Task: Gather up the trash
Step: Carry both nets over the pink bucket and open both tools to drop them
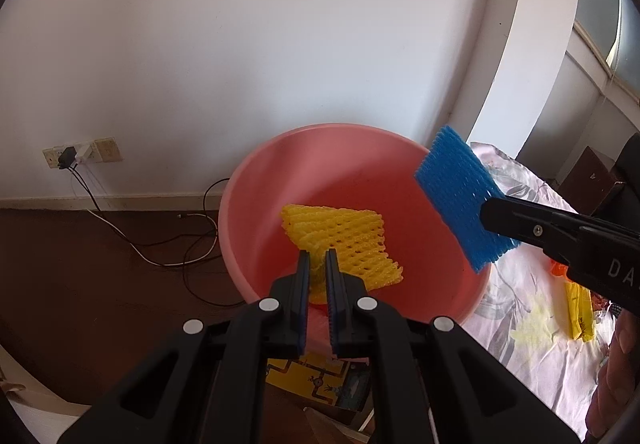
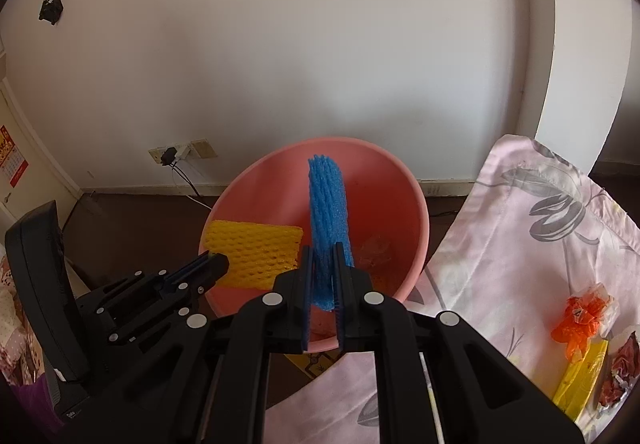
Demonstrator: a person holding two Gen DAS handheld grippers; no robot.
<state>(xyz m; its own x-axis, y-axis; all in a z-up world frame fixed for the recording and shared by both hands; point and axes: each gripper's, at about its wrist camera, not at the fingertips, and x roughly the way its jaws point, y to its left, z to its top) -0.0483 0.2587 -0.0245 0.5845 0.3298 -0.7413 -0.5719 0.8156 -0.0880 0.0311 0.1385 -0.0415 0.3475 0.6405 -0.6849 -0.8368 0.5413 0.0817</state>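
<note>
Your left gripper is clamped on one corner of a yellow foam net, its jaws nearly together, and the sleeve fans out ahead of the fingertips above the open mouth of the pink basin. Your right gripper pinches a blue foam net just as tightly; that sleeve stands on edge between the pads and rises up past them, hanging over the basin's right side. From the left wrist camera the blue net shows tilted above the basin's rim, with the right claw's black jaw across its lower edge. Each tool carries one net, so two foam nets in all, one yellow and one blue, both held above the single basin, which stands on the dark floor against the white wall. To the right, a flowered cloth holds three more scraps: one orange wrapper, one yellow packet and one dark red wrapper, all well apart from both claws.
</note>
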